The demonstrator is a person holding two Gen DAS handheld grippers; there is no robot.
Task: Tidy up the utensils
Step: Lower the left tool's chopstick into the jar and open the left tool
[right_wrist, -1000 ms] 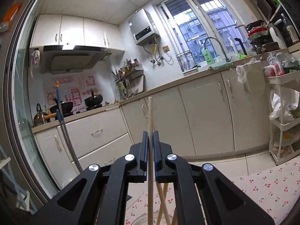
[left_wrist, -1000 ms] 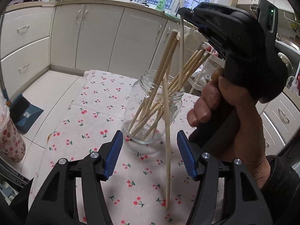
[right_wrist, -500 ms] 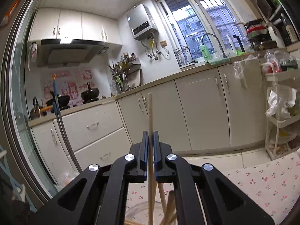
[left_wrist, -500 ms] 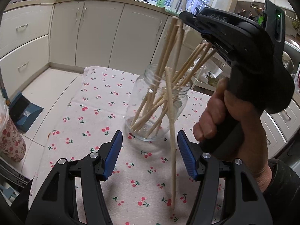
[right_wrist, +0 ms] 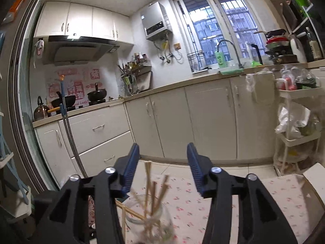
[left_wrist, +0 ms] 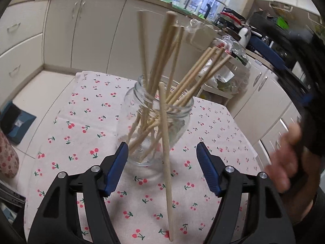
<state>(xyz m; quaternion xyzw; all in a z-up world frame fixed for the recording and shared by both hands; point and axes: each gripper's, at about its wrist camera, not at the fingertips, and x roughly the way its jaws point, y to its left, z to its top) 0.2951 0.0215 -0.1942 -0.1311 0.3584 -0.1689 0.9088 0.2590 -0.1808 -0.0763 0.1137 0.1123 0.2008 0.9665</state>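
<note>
In our left wrist view, the left gripper (left_wrist: 162,166) has jaws opening w/ nothing clamped; glass jar (left_wrist: 156,126) of chopsticks (left_wrist: 195,75) sits on the cherry-print cloth (left_wrist: 81,122) just ahead, between the pads, w/ one loose chopstick (left_wrist: 165,162) leaning on its rim. On our right, the right gripper (right_wrist: 161,168) is opening, empty, above & behind the jar

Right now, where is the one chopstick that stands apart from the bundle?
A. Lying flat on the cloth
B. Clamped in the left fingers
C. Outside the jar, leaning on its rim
C: the chopstick stands with its lower end on the cloth, outside the jar, its upper part against the rim.
</note>
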